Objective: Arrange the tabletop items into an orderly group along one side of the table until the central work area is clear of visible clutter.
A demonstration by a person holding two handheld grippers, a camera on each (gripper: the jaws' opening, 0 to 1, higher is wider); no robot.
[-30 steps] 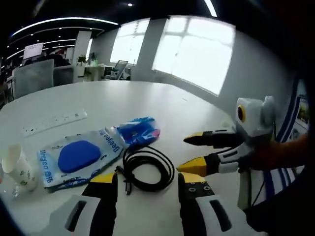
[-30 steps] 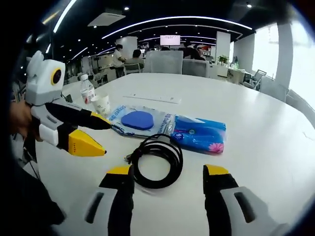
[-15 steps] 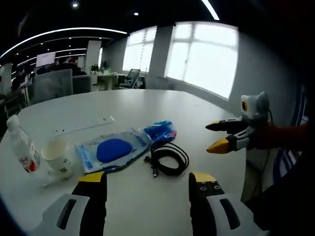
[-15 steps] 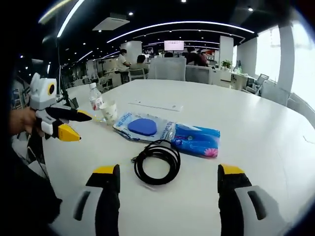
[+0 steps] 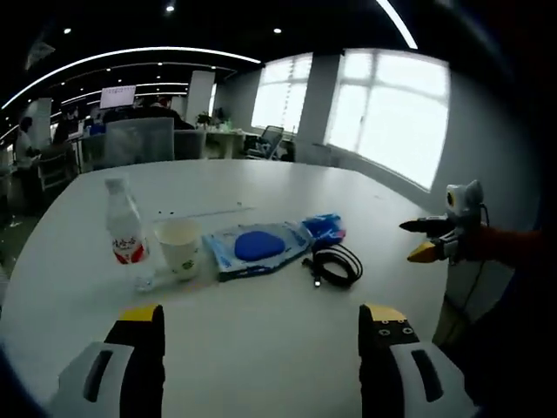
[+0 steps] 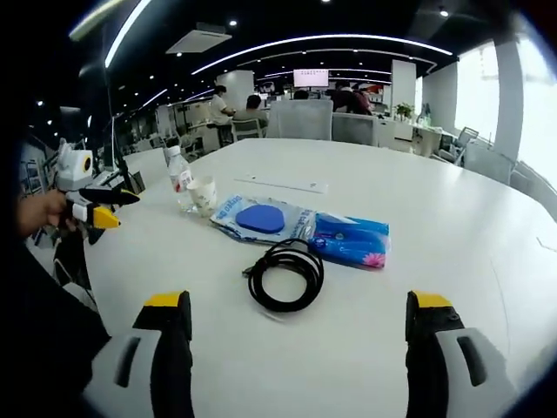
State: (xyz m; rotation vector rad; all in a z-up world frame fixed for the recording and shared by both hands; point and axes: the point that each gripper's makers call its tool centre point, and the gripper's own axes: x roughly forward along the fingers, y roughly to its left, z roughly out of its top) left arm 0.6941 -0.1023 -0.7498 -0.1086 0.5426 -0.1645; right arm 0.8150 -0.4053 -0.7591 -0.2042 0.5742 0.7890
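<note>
Right gripper view: pink flower on tissue pack (image 6: 351, 241); both tongs (image 6: 300, 306) (image 5: 255, 316) wide apart, holding nothing.

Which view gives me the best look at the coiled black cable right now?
The right gripper view: the coiled black cable lies near and central on the white table, its loops distinct. In the left gripper view the cable sits farther off, smaller and flattened.

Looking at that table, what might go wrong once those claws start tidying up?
The paper cup stands right beside the water bottle, so nudging one may tip the other. The coiled black cable is floppy and may uncoil or drag against the blue tissue pack if lifted by one loop.
</note>
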